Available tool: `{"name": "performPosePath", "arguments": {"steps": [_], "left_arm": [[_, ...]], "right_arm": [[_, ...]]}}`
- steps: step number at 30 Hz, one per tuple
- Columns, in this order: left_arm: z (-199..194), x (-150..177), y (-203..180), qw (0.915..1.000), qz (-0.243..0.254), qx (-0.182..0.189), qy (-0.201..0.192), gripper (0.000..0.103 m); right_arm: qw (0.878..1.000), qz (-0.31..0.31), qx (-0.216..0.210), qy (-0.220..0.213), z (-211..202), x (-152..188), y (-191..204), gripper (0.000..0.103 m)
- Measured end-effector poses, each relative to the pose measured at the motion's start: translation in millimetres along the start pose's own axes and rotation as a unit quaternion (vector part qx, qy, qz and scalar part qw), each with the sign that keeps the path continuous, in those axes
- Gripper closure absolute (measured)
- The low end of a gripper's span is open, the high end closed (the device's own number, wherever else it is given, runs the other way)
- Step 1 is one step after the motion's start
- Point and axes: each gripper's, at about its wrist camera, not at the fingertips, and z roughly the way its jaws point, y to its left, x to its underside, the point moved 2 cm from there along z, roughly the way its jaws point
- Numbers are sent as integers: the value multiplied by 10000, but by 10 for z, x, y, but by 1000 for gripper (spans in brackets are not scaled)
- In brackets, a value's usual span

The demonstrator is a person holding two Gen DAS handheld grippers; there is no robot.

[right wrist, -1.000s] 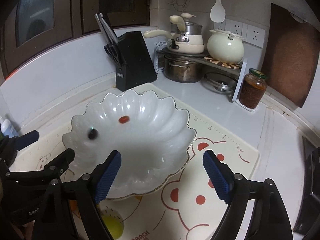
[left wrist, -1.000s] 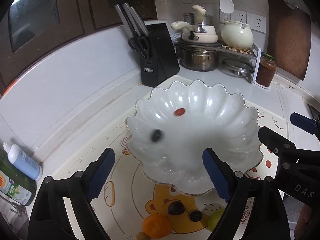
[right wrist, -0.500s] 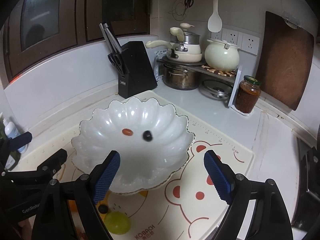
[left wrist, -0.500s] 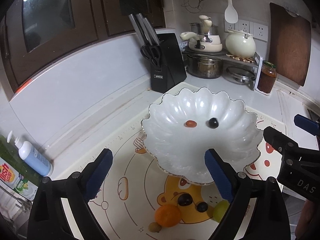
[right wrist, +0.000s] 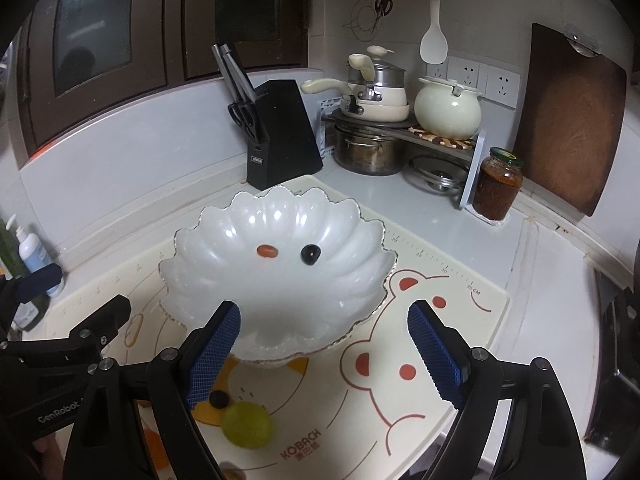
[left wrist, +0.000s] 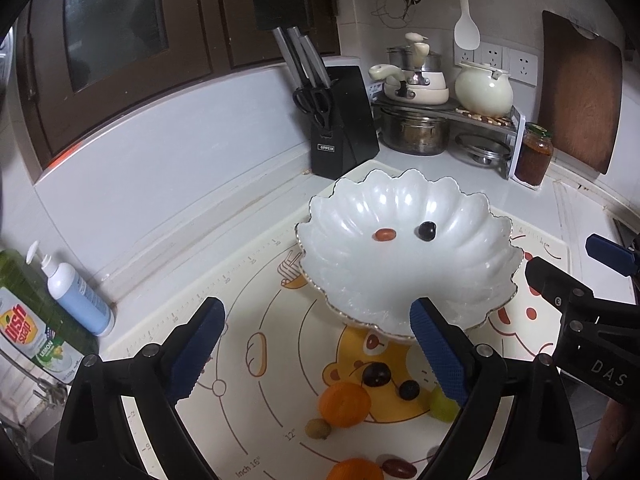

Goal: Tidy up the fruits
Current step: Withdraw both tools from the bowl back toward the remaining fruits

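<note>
— Holding both grippers back from the scalloped white bowl (left wrist: 404, 280), are we? Why so high?

— We hover so the whole spread shows. The left gripper (left wrist: 316, 348) is released, jaws wide with nothing between them, and the right gripper (right wrist: 324, 350) is the same — spread and empty.

— Where do the fruits stand?

— Two are in the bowl: a small red fruit (left wrist: 385, 234) and a dark grape (left wrist: 427, 231), side by side but apart on the far slope. The rest lie on the bear-print mat (left wrist: 248, 344) on the table, in front of the bowl: an orange (left wrist: 344, 404), a dark plum (left wrist: 376, 374), a second dark grape (left wrist: 409, 390), a green grape (right wrist: 246, 424), a small brownish fruit (left wrist: 318, 429), and at the bottom edge another orange (left wrist: 354, 470) beside a reddish oval fruit (left wrist: 400, 468).

— And against a second ago?

— Then the dark grape was a blur low on the bowl's left; now it rests to the right of the red fruit. Both grippers have drawn back and risen, so more of the mat shows.
</note>
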Motion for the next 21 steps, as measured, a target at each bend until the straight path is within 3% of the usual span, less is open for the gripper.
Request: {"name": "performPosePath", "arguments": {"steps": [21], "left_arm": [[-211, 502, 131, 9997, -83, -91, 207, 8]], "right_arm": [[9990, -197, -275, 280, -57, 402, 198, 17]]}}
